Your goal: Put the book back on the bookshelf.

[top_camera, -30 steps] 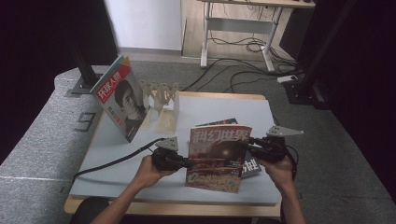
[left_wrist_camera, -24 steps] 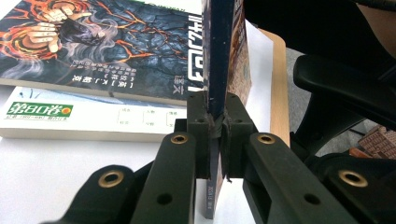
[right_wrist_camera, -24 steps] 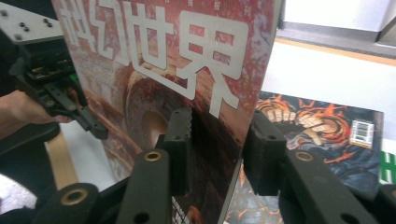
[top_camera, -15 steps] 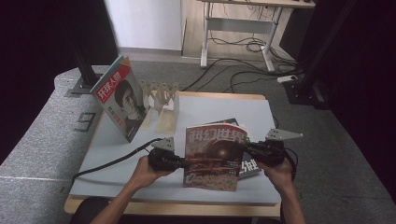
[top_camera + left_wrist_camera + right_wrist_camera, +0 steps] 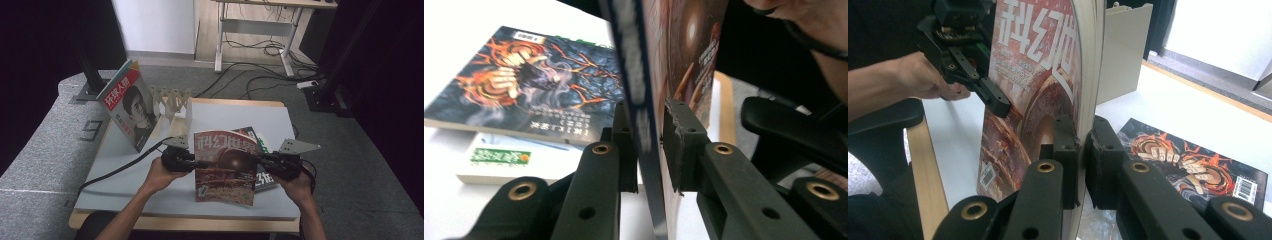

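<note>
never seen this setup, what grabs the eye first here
A red-covered magazine held upright near the table's front edge, the left gripper and right gripper each clamping one side. Behind at the left, another magazine leans against a pale rack.

The held magazine (image 5: 226,165) has a dark red cover with white lettering; the book (image 5: 531,82) lying flat shows orange flames on black; the propped magazine (image 5: 129,111) bears a red-and-white title band; the table (image 5: 220,117) is pale grey
</note>
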### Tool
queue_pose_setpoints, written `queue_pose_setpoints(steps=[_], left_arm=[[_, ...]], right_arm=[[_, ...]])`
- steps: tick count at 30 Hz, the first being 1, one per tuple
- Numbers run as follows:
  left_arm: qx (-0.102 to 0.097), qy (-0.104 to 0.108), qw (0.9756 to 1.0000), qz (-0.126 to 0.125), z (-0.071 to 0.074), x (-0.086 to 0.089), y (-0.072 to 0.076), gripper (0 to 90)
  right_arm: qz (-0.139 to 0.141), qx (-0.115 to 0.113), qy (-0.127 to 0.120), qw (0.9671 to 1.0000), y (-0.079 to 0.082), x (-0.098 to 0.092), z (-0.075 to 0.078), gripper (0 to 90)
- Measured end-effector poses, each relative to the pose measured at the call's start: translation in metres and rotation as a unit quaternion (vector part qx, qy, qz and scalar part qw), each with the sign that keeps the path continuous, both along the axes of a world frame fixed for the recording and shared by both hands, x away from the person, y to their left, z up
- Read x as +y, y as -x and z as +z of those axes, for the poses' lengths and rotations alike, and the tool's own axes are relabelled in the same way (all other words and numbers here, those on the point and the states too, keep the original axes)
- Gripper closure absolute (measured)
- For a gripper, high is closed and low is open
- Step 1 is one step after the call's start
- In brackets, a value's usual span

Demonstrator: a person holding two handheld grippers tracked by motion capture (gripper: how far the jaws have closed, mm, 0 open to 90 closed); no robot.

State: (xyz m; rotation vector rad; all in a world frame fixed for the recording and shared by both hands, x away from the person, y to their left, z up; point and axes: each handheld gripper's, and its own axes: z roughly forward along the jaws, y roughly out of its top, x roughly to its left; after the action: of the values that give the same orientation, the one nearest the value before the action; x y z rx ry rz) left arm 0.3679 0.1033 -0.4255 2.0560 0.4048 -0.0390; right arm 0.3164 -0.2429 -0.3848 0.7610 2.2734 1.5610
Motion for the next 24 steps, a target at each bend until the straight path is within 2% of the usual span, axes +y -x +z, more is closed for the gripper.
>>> queue_pose_setpoints(steps=[6, 9, 13, 15, 19, 24], left_arm=[[-0.005, 0.000, 1.0000, 0.008, 0.007, -0.007, 0.000, 76.0], [-0.004, 0.002, 1.0000, 0.006, 0.008, -0.009, 0.000, 80.0], [-0.006, 0.002, 1.0000, 0.005, 0.009, -0.008, 0.004, 81.6], [-0.010, 0.001, 0.9999, 0.011, 0.009, -0.007, 0.006, 81.8], [-0.001, 0.010, 0.9999, 0.003, 0.009, -0.004, 0.007, 82.7], [-0.004, 0.011, 0.9999, -0.004, 0.009, -0.004, 0.009, 83.0]], right_arm=[[-0.007, 0.006, -0.004, 1.0000, -0.002, -0.001, -0.002, 82.7], [-0.011, 0.010, -0.006, 0.9999, -0.002, -0.003, -0.003, 82.3], [-0.029, 0.018, -0.006, 0.9994, -0.001, -0.001, -0.003, 80.5], [-0.044, 0.018, 0.002, 0.9989, 0.000, 0.002, -0.002, 78.5], [-0.068, 0.020, 0.011, 0.9975, 0.003, 0.007, -0.002, 73.3], [-0.074, 0.024, -0.004, 0.9969, 0.002, 0.006, -0.005, 76.3]])
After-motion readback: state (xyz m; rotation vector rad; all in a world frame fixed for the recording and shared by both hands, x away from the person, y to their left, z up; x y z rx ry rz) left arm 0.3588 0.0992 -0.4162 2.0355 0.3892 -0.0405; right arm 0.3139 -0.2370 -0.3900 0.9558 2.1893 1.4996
